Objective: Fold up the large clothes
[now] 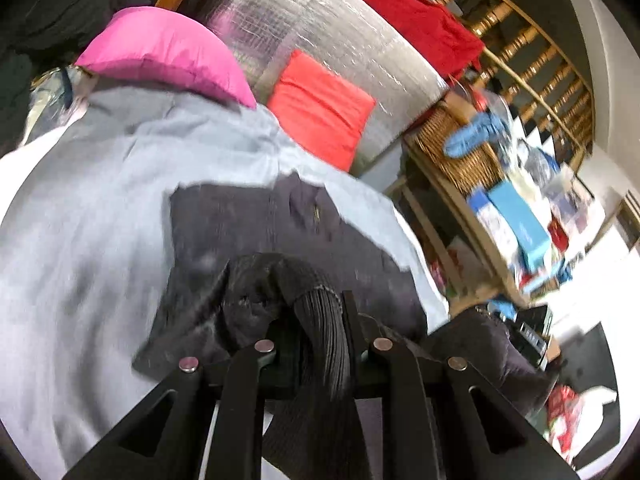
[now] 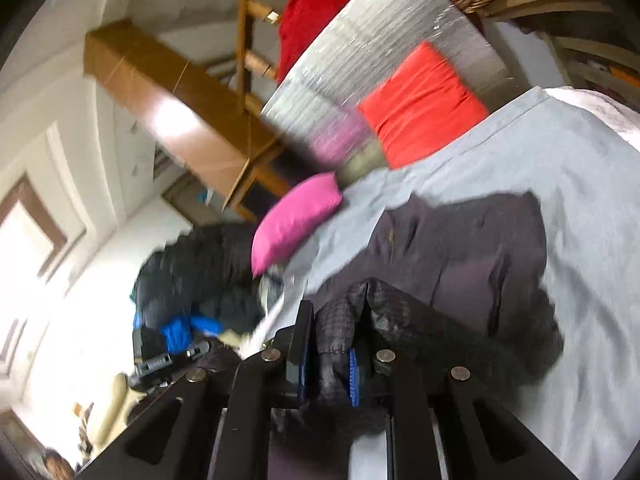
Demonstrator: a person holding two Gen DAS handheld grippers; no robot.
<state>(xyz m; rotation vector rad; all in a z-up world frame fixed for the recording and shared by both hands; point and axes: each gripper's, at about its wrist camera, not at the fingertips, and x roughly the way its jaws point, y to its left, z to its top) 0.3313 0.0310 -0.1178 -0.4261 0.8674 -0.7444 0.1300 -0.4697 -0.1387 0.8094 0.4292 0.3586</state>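
The left gripper (image 1: 316, 344) is clamped on a ribbed edge of the one dark jacket (image 1: 288, 224); the right gripper (image 2: 328, 364) pinches a quilted fold of it; the jacket runs lengthwise away from both pairs of jaws, over the grey sheet (image 1: 80, 208); beyond it lie one pink cushion (image 1: 168, 52) and one orange cushion (image 1: 320, 108); farther off hangs one red cloth (image 1: 416, 20).

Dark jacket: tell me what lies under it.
The dark jacket lies spread on a light grey sheet, which shows all around it. Both tools, left and right, pinch its near edge. Whatever lies beneath the jacket's middle is covered.
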